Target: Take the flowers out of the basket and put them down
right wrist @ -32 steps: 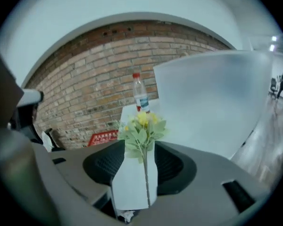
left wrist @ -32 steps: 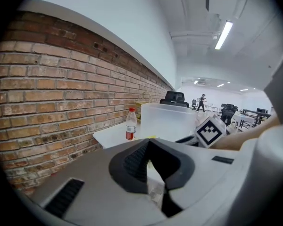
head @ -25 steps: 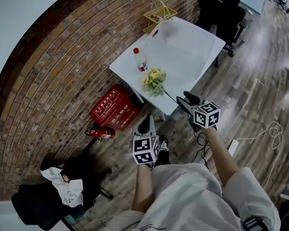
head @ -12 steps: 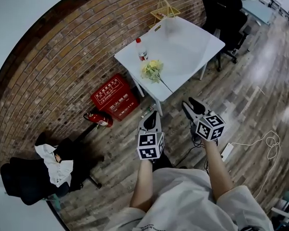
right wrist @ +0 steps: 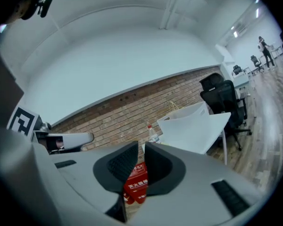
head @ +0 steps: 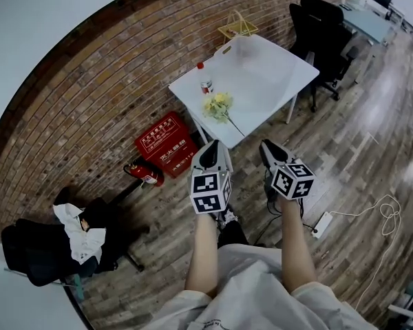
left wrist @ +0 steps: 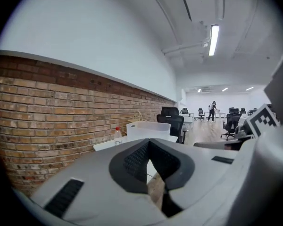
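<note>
A bunch of yellow flowers (head: 218, 105) lies on the white table (head: 275, 81), its stem toward the front edge. A white plastic basket (head: 250, 47) (left wrist: 147, 130) (right wrist: 191, 117) stands at the table's far end. Both grippers hang over the wooden floor, well short of the table. My left gripper (head: 213, 147) (left wrist: 148, 142) is shut, its pads meeting at the tip with nothing in them. My right gripper (head: 266, 146) (right wrist: 138, 147) has just been closing; a narrow gap remains and nothing is between the pads.
A red-capped bottle (head: 206, 86) (left wrist: 117, 135) stands beside the flowers. A yellow wire rack (head: 238, 26) sits behind the table. Red boxes (head: 166, 140) (right wrist: 137, 185) and a fire extinguisher (head: 143, 174) lie by the brick wall. Black chairs (head: 323, 19) stand right; a power strip (head: 322, 224) lies on the floor.
Both grippers have drawn back from the table and now hang over the floor. The right jaws have narrowed. The flowers have stayed on the table.
</note>
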